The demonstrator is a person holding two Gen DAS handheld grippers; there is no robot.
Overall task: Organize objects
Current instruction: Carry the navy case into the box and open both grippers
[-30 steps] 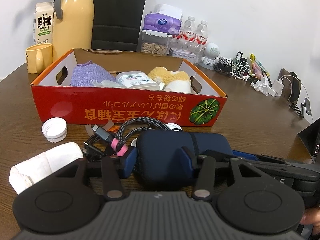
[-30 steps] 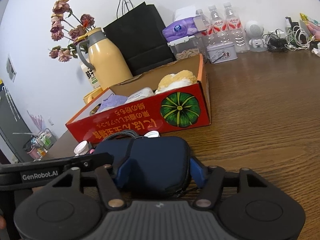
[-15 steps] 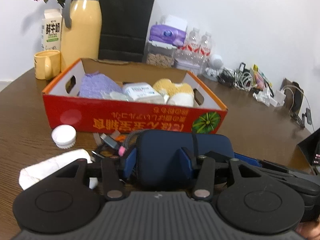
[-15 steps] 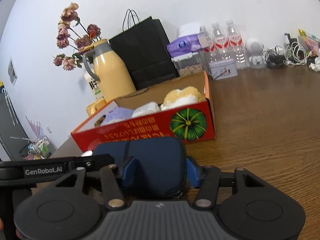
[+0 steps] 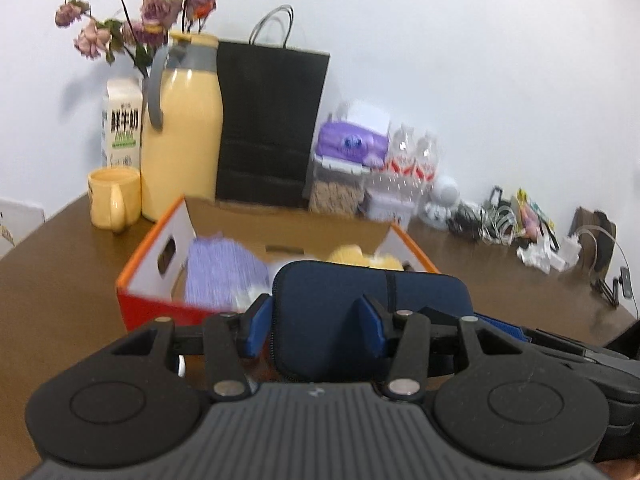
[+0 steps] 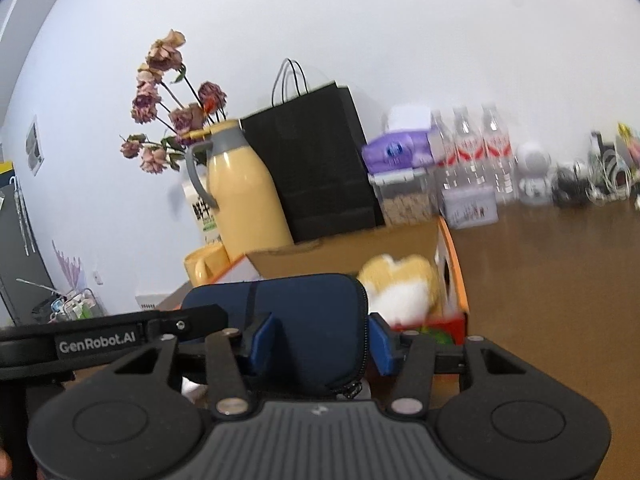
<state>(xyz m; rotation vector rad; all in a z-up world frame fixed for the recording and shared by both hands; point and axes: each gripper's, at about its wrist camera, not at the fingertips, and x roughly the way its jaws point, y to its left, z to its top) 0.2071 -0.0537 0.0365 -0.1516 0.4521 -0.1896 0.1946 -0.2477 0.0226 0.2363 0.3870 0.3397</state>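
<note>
A dark blue zippered pouch (image 5: 344, 312) is held between both grippers, lifted above the table in front of the red cardboard box (image 5: 144, 300). My left gripper (image 5: 316, 330) is shut on its left end. My right gripper (image 6: 320, 340) is shut on the other end of the pouch (image 6: 304, 320). The box (image 6: 454, 264) holds a purple knitted item (image 5: 220, 272) and a yellow and white plush (image 6: 404, 288). The pouch hides the middle of the box.
Behind the box stand a yellow thermos (image 5: 180, 140), a yellow mug (image 5: 114, 202), a milk carton (image 5: 122, 124), a black paper bag (image 5: 268, 124), a tissue pack (image 5: 352, 144) and water bottles (image 6: 476, 152). Cables and chargers (image 5: 520, 228) lie at the far right.
Both grippers have lifted the pouch off the table and carried it up toward the box. The bottle cap, cables and paper roll on the table have dropped out of view.
</note>
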